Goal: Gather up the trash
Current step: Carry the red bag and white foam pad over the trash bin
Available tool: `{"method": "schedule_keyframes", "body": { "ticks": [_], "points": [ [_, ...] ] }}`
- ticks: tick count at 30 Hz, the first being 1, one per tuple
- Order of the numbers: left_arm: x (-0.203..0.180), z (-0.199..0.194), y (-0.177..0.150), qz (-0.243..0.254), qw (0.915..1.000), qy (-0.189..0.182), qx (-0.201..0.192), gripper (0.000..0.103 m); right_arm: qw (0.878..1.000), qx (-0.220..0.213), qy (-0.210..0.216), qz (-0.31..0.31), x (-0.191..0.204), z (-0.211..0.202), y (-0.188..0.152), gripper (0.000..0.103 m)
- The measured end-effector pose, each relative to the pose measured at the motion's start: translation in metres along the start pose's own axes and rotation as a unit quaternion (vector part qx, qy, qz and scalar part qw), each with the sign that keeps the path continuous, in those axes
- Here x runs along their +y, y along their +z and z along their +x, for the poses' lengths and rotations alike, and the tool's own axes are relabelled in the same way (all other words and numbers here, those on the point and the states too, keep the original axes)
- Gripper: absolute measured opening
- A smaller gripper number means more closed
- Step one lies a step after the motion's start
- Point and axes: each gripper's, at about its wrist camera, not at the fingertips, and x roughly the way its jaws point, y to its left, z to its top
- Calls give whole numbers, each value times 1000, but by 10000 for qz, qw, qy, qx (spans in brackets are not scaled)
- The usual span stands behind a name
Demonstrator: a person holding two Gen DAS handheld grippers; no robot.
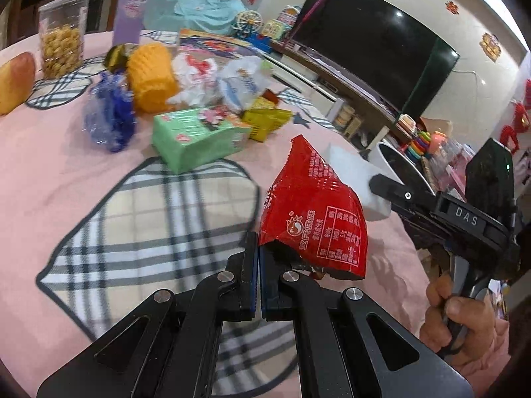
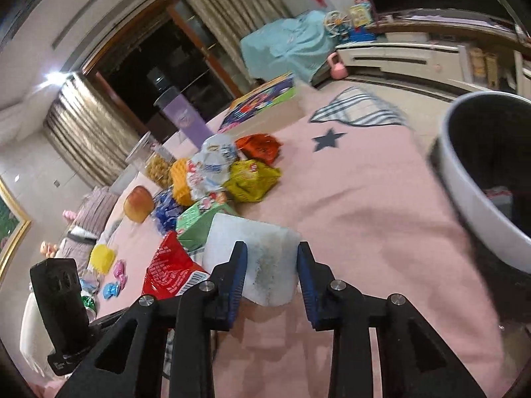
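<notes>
My left gripper is shut on a red snack wrapper and holds it above the pink tablecloth; the wrapper also shows in the right wrist view. My right gripper is shut on a white foam block, seen in the left wrist view as well. A white trash bin with a dark inside stands at the right, close to the table's edge. More wrappers lie in a pile mid-table: yellow, orange-red, white and blue.
A green tissue pack, a yellow foam net, a mango, a jar of snacks and a purple cup stand on the table. Checked placemats lie on the cloth. A television stands beyond.
</notes>
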Motion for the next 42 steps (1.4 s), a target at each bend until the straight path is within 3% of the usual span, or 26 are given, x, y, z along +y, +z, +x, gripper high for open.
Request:
{"method": "schedule_keyframes", "body": {
  "ticks": [23,33,42],
  "points": [
    [-121,41,29,1002,9927,-664,123,0,9912,-904,-686,680,-86,-102,6,31],
    [-169,67,38,1333,9875,-802,273,0,9850,-1138,-946,892,-119,-127,13,31],
    [-189,87,46,1451,9855,-792,394,0,9820,-1163,-1128,969,-141,-134,21,31]
  ]
}}
